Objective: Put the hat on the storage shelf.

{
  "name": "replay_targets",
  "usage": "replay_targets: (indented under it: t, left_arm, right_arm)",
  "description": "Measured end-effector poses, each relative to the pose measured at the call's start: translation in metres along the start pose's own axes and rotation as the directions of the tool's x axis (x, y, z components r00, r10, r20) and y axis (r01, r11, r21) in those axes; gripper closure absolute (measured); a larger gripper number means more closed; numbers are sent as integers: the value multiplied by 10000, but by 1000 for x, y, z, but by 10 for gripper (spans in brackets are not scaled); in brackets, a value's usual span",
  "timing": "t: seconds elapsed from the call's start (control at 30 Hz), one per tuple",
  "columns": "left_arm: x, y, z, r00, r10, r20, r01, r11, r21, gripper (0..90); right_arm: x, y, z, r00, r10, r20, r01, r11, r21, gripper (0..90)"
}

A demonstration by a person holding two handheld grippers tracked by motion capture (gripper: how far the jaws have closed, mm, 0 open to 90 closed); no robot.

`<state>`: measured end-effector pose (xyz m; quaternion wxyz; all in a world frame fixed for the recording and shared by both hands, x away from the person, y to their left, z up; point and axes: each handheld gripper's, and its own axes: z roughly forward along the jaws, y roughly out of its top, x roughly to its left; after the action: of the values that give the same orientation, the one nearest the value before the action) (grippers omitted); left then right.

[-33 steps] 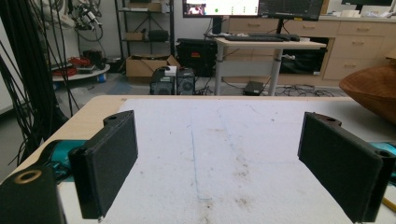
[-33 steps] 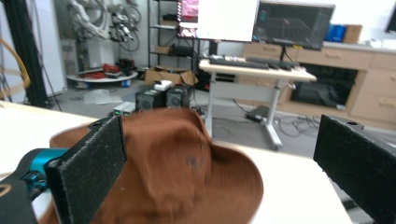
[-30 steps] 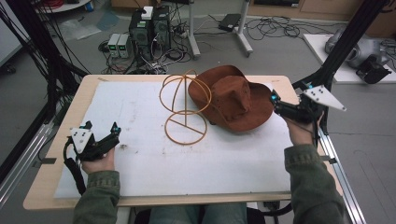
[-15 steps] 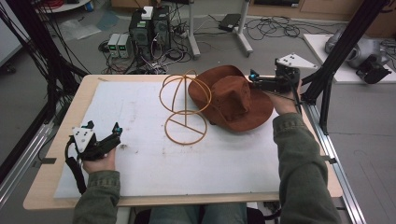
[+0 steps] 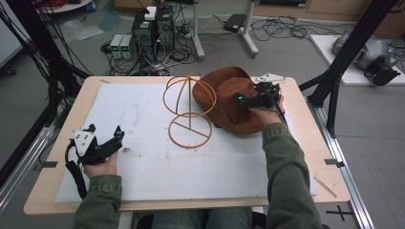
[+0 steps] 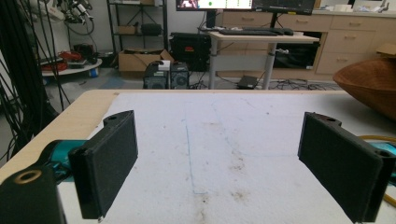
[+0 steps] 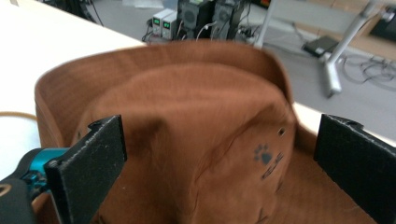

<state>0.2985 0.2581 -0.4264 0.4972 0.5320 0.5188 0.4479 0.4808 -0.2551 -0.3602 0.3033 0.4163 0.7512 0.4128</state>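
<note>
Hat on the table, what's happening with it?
A person is working the brown hat with the right tool, which sits over its crown with jaws open on either side and nothing clamped yet. The hat lies beside a wire hat stand on the white mat. The left tool rests open near the mat's left edge, holding nothing.

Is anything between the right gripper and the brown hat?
Nothing visible. The right gripper hangs open right over the brown hat, with the crown between its spread jaws; the wire stand sits off to the side.
</note>
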Motion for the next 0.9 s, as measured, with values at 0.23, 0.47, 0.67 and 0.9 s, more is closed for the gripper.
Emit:
replay_targets:
  t: [0.23,0.47,0.67,0.9]
  left_arm:
    - [0,-1,1,10000,-18,38,18,10000,42,124]
    - [1,-1,1,9999,-109,93,108,9999,62,123]
    - [1,-2,2,9999,-58,139,56,9999,100,124]
    - [1,-2,2,9999,-44,165,43,9999,102,124]
  right_arm:
    - [10,-20,23,9995,53,-314,-34,9983,588,62]
    - [9,-28,29,9996,236,-150,-222,9963,836,196]
    - [3,-33,30,9945,818,-648,-723,9879,1374,454]
    - [8,-37,34,9937,738,-844,-567,9802,1899,742]
